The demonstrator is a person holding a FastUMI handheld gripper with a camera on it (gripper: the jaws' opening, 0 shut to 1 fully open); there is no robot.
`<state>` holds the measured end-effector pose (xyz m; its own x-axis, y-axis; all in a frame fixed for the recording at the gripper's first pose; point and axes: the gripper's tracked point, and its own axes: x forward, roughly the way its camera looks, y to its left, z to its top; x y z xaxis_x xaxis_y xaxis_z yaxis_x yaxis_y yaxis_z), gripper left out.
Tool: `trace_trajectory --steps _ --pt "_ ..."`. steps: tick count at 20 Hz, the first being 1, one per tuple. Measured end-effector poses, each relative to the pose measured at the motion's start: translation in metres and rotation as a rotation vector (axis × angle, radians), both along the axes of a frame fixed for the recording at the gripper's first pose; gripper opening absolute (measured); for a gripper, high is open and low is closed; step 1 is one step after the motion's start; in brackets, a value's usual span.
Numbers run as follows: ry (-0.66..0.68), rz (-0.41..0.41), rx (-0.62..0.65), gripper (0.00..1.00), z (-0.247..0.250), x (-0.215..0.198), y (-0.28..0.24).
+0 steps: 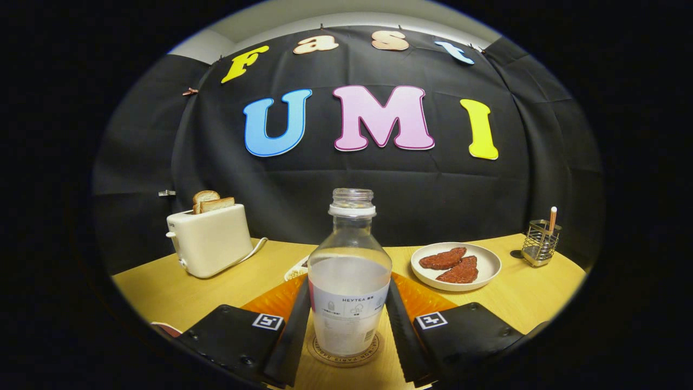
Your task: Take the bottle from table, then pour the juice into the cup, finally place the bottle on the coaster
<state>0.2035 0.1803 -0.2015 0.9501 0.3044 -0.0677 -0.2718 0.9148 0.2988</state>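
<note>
bottle [349,281] upright on coaster [346,357], hand-held gripper [346,325] astride

The single camera rides on the tool [349,325] and looks forward along its two fingers [295,330], which rise from the bottom of the view. It sits low, just above the tabletop [162,292], facing level toward the black cloth wall [444,195]. It is very near the bottle [349,281], which stands between the fingers with a slight gap on each side. The fisheye takes in the toaster [208,244] ahead-left, and the plate [456,265] and wire holder [540,244] ahead-right.
</note>
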Motion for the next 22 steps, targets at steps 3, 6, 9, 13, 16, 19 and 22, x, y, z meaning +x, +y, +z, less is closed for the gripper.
trace_trajectory --steps 3,6,9,13,16,19,22 --pt "-0.002 0.002 -0.008 0.74 -0.011 0.012 -0.002" --pt "-0.011 0.017 -0.010 0.75 -0.012 0.012 0.000" --pt "-0.017 0.027 -0.007 0.76 -0.012 0.012 0.000" --pt "0.002 0.052 0.004 0.78 -0.017 0.008 0.004" --pt "0.005 0.063 -0.015 1.00 -0.017 0.003 0.004" --pt "-0.007 0.080 -0.033 1.00 -0.016 -0.002 0.004" --pt "-0.005 0.087 -0.027 1.00 -0.013 -0.013 -0.002"
